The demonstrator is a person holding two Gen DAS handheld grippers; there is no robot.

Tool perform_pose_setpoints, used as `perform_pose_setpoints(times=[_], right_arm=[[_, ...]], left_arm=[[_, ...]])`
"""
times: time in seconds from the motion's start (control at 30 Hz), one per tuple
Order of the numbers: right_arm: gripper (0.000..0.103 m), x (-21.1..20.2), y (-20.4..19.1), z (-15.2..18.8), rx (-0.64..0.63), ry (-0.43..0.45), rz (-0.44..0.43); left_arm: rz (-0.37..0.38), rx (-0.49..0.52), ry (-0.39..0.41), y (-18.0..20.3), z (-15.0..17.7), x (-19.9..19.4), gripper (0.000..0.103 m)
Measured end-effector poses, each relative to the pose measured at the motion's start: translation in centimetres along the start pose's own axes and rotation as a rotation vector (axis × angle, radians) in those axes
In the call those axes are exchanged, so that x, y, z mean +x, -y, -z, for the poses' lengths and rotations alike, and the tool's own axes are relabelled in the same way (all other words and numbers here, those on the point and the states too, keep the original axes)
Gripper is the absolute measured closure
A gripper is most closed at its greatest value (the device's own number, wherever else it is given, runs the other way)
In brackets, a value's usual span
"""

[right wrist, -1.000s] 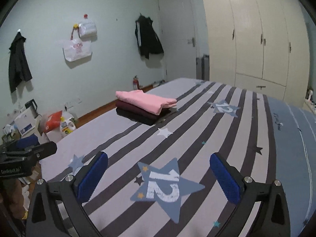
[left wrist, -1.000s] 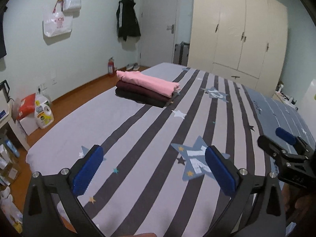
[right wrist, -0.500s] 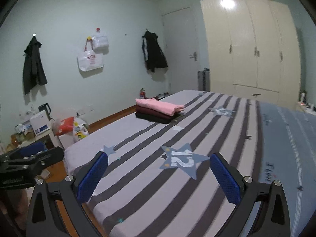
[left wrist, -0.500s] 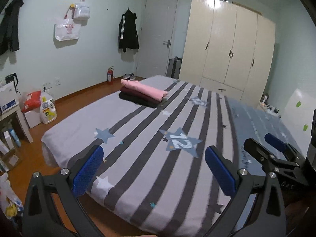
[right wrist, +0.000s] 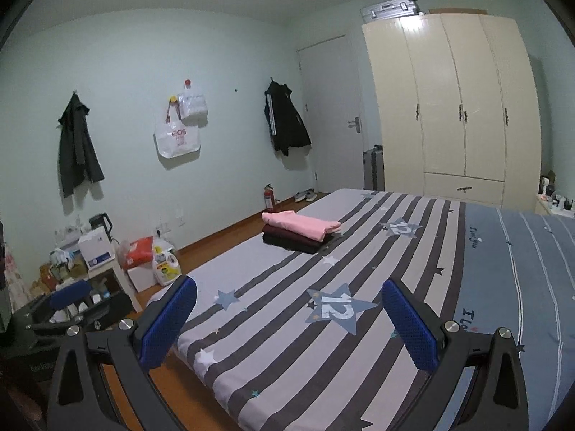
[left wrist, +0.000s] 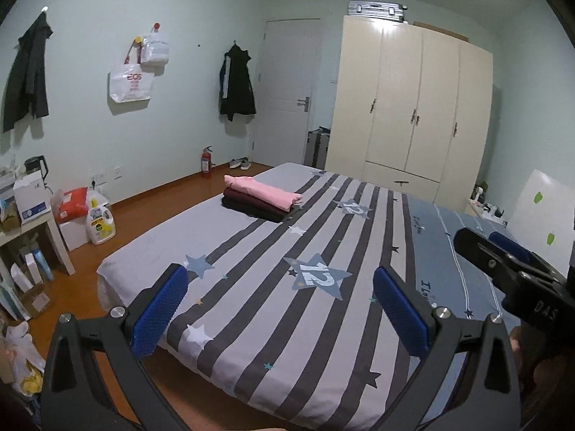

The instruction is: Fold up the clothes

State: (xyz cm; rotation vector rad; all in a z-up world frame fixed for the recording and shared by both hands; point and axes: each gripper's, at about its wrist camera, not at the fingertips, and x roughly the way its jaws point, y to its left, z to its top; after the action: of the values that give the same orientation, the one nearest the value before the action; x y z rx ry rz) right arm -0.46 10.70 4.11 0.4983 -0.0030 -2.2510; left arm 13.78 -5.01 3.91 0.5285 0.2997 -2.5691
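You hold the left gripper point(left wrist: 280, 310) above the near edge of the bed point(left wrist: 251, 323), its blue pads point(left wrist: 158, 312) spread wide with nothing between them; the right gripper point(right wrist: 287, 323) hangs in the same way over that near edge, its pads point(right wrist: 409, 327) also far apart and empty; in the left view the right gripper shows at the right border, and in the right view the left one shows low at the left border, so the two sit side by side and apart.

The folded clothes point(left wrist: 262, 197) lie in one stack near the far left edge of the bed, well away from both grippers; a pink piece point(right wrist: 300, 224) lies on top, a dark red piece point(right wrist: 291, 236) under it, and a black piece point(right wrist: 287, 245) at the bottom, touching the striped cover; each layer sits square on the one below, the folds facing the middle of the bed.

A star print with the number 12 point(left wrist: 318, 276) lies on the cover between your left pads in the picture, flat on the sheet; a second such star point(right wrist: 399, 228) lies just right of the stack.

Beyond the far edge stands a cream wardrobe point(left wrist: 413, 115) with a suitcase point(right wrist: 390, 7) on top; on the left wall hang a white bag point(right wrist: 176, 140) and two dark jackets point(right wrist: 287, 122); a red fire extinguisher point(left wrist: 205, 161) stands on the floor by that wall.
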Motion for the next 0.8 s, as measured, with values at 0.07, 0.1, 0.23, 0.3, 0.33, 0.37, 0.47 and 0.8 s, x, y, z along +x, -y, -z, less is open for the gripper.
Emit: perform_pose_setpoints(times=[0.07,0.1,0.23,0.3,0.33,0.37,0.47,0.8], right_arm=[[0.001,0.0,0.3,0.0,0.011,0.002,-0.003],[0.001,0.0,0.4,0.1,0.011,0.004,-0.001],[0.001,0.3,0.8,0.2,0.015,0.005,0.003],[0.001,0.5,1.0,0.2,0.015,0.004,0.001],[0.001,0.5,1.1,0.3,0.015,0.005,0.003],[0.001,0.6,1.2,0.3,0.014,0.007,0.007],[0.001,0.7,1.4,0.3,0.012,0.009,0.008],[0.001,1.1,1.6,0.5,-0.004,0.002,0.030]], left_arm=[[-0.002,0.006,0.004,0.5,-0.1,0.0,0.001],[-0.002,0.009,0.006,0.7,-0.2,-0.1,0.001],[-0.009,0.009,0.007,0.9,-0.4,0.4,0.001],[-0.013,0.012,0.005,0.9,-0.4,0.6,0.001],[-0.014,0.018,0.004,1.1,-0.4,0.8,0.001],[-0.017,0.024,0.006,1.2,-0.5,0.9,0.001],[-0.026,0.038,0.010,1.5,-0.5,1.2,0.001],[-0.035,0.049,0.016,1.7,-0.5,1.6,0.001]])
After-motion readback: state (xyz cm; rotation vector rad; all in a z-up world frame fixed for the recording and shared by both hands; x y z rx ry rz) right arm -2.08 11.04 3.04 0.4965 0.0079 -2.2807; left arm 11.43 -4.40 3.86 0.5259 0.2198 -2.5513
